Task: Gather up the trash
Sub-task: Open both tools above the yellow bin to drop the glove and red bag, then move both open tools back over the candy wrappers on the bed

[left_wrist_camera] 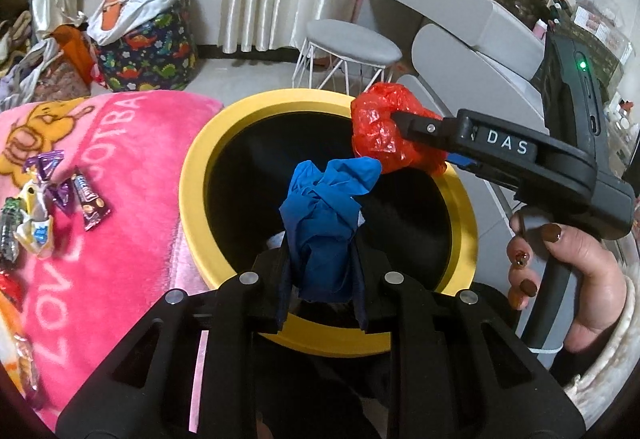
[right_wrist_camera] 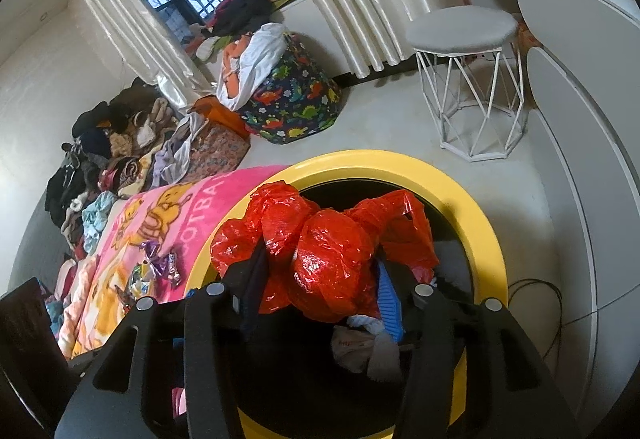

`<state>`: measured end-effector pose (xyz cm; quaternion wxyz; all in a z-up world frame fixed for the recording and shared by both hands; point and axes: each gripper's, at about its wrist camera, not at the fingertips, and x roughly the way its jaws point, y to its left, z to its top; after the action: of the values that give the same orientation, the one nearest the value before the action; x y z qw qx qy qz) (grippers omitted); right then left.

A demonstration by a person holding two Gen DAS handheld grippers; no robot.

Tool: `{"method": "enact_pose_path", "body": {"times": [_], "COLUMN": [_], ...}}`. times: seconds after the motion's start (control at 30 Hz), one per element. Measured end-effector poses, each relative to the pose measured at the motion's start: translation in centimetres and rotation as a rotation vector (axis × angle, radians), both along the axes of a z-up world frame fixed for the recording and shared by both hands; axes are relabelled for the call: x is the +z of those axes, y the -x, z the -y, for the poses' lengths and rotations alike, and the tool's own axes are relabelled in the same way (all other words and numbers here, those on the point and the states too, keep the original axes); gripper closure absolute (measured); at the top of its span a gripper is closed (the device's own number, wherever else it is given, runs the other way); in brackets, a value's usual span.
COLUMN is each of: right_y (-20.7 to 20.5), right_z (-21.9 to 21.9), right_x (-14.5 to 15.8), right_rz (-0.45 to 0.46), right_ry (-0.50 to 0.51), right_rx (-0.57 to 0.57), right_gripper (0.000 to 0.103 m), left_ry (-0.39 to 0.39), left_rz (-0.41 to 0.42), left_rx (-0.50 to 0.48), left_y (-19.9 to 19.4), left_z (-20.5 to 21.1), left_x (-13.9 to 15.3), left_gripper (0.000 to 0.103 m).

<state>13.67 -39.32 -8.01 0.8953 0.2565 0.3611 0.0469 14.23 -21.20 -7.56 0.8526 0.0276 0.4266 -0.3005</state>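
Holding both loads over the bin: my left gripper is clamped on one crumpled blue wad, my right gripper on one red plastic bag. The yellow-rimmed bin gapes directly beneath both; neither is nearer. Roughly six candy wrappers wait on the pink blanket, left.

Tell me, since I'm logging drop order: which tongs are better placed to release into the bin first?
Left, probably. The left tongs hold the blue wad over the middle of the yellow bin; the right tongs hold the red bag over its far rim.
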Motion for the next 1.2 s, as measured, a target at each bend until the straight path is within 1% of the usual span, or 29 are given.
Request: {"method": "enact_pose_path", "body": {"times": [0.07, 0.1, 0.17, 0.2, 0.27, 0.3, 0.33, 0.37, 0.47, 0.57, 0.73, 0.93, 1.2], "right_y": [0.1, 0.1, 0.1, 0.1, 0.0, 0.0, 0.0, -0.1, -0.1, -0.3, -0.5, -1.0, -1.8], "right_z": [0.0, 0.1, 0.2, 0.3, 0.4, 0.4, 0.3, 0.2, -0.1, -0.5, -1.4, -3.4, -7.0], "right_x": [0.0, -0.1, -0.2, -0.2, -0.3, -0.3, -0.3, -0.3, -0.3, -0.2, 0.2, 1.0, 1.9], "right_rz": [-0.001, -0.001, -0.004, -0.007, -0.008, -0.009, -0.010, -0.012, -0.013, -0.012, -0.003, 0.022, 0.049], "right_ry": [-0.006, -0.011, -0.017, -0.015, -0.015, -0.016, -0.016, -0.013, -0.007, 0.004, 0.024, 0.043, 0.065], "right_rx": [-0.005, -0.011, -0.019, -0.021, -0.024, -0.025, -0.022, -0.021, -0.017, -0.004, 0.030, 0.094, 0.197], "right_gripper": [0.046, 0.043, 0.042, 0.041, 0.038, 0.037, 0.036, 0.035, 0.035, 0.035, 0.035, 0.035, 0.035], "left_ry": [-0.001, -0.002, -0.002, 0.002, 0.007, 0.013, 0.022, 0.031, 0.033, 0.037, 0.055, 0.061, 0.079], "left_rz": [-0.004, -0.005, -0.005, -0.005, -0.002, -0.001, 0.002, 0.007, 0.017, 0.030, 0.042, 0.057, 0.075], "left_rx": [-0.009, -0.013, -0.015, -0.015, -0.008, -0.005, -0.001, 0.006, 0.020, 0.041, 0.092, 0.149, 0.256], "left_y": [-0.1, -0.1, -0.1, -0.1, -0.2, -0.2, -0.2, -0.3, -0.5, -0.7, -1.1, -1.5, -2.2], "left_z": [0.3, 0.3, 0.5, 0.5, 0.3, 0.2, 0.0, -0.3, -0.7, -1.4, -3.2, -5.4, -10.1], "left_x": [-0.2, -0.2, -0.3, -0.3, -0.3, -0.3, -0.2, -0.1, 0.2, 0.5, 1.0, 1.5, 2.2], "left_gripper": [0.085, 0.082, 0.072, 0.070, 0.053, 0.050, 0.041, 0.036, 0.029, 0.025, 0.022, 0.022, 0.022]}}
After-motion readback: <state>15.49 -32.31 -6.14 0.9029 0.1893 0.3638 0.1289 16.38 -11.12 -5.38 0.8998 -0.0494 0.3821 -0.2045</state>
